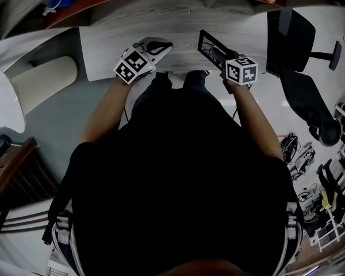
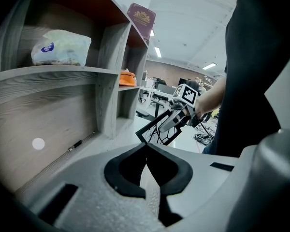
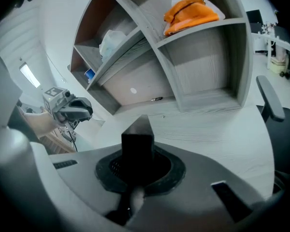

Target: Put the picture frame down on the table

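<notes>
Seen from the head, the right gripper [image 1: 219, 59] is clamped on a black picture frame [image 1: 210, 43], tilted over the near right of the table [image 1: 178, 16]; the left gripper [image 2: 146, 149], jaws together and empty, alone shows the frame's line-patterned face.

Office: swivel chair [image 1: 291, 36], ceiling strip lights [image 2: 158, 51], shelving [image 3: 165, 67].

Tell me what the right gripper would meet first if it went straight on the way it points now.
Probably the pale grey wood-grain table top: the right gripper, shut on the black picture frame, points down at a bare part of it.
</notes>
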